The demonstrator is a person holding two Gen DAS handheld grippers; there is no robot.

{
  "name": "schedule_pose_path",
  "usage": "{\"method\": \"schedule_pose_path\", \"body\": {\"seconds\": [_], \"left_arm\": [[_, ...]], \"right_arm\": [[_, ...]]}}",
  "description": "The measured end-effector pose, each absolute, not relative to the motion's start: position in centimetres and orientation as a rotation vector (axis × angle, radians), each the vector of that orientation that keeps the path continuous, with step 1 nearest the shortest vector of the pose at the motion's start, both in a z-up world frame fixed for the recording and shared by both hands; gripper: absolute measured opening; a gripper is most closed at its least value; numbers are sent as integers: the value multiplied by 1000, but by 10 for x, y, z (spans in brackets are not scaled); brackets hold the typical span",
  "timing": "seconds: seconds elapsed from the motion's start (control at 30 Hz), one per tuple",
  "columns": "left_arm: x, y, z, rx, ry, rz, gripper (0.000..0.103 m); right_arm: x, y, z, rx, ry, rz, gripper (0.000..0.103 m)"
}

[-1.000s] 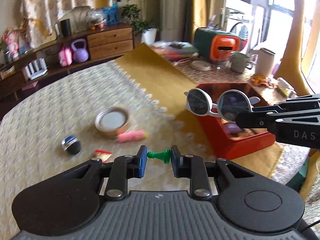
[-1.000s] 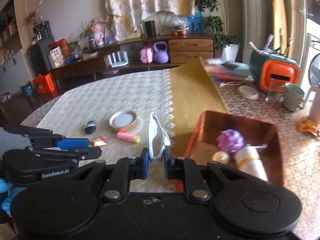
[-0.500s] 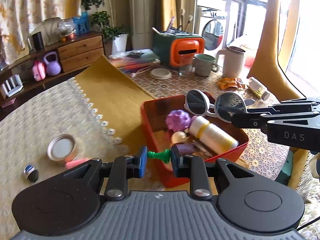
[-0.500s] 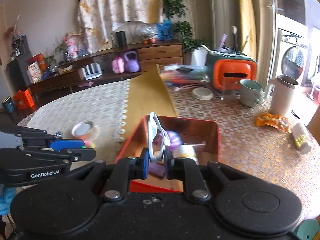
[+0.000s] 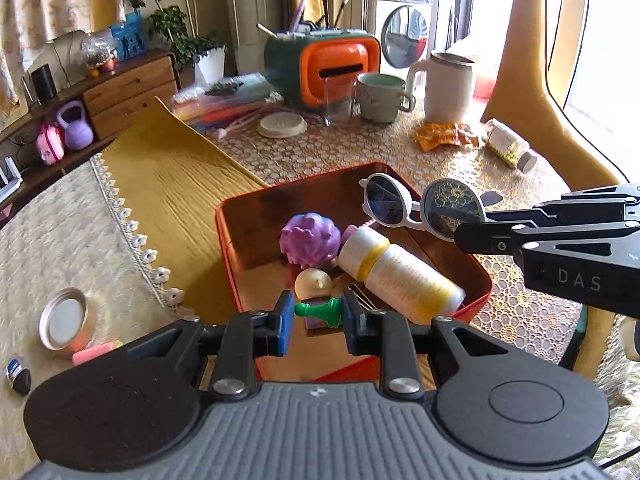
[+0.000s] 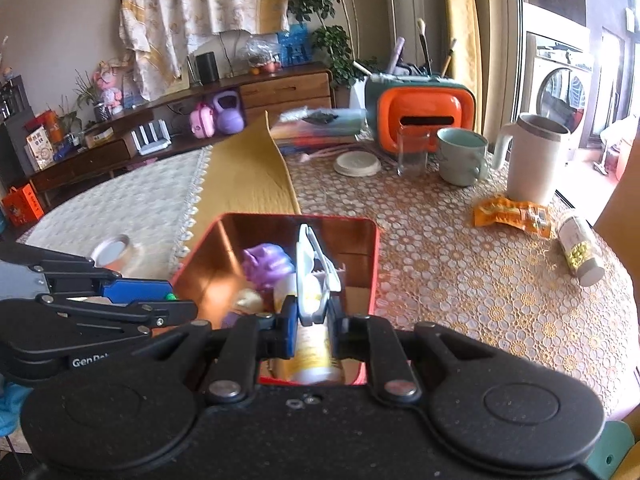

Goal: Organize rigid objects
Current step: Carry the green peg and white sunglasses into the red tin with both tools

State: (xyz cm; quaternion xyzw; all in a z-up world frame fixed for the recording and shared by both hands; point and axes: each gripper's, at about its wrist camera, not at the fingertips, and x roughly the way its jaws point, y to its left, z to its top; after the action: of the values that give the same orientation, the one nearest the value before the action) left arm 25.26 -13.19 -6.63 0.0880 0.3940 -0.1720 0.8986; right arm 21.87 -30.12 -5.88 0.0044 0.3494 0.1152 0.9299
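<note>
My left gripper (image 5: 316,314) is shut on a small green chess pawn (image 5: 320,311), held sideways over the near edge of the red tray (image 5: 224,216). My right gripper (image 6: 312,322) is shut on white round sunglasses (image 6: 310,276), which hang over the tray (image 6: 374,256); in the left wrist view the sunglasses (image 5: 420,204) sit above the tray's far right corner. Inside the tray lie a purple toy (image 5: 310,238), a white and yellow bottle (image 5: 400,272) and a small pale ball (image 5: 314,282).
On the cream cloth at the left lie a round tin lid (image 5: 64,322), a pink stick (image 5: 94,357) and a small dark object (image 5: 18,376). Behind the tray stand an orange and green box (image 5: 324,66), a glass (image 5: 338,100), a mug (image 5: 380,96), a white jug (image 5: 448,86), a snack wrapper (image 5: 444,136) and a jar (image 5: 508,148).
Both grippers have swung right across the table, from over the cream cloth to over the red tray, still holding the pawn and the sunglasses.
</note>
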Motion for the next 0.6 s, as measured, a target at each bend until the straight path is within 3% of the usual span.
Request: {"method": "schedule_pose_path", "body": {"seconds": [0.6], "left_arm": [[284,-147,-99,167,912,-358,25]], "right_arm": [[250,-297,-91,-12,783,198,14]]}}
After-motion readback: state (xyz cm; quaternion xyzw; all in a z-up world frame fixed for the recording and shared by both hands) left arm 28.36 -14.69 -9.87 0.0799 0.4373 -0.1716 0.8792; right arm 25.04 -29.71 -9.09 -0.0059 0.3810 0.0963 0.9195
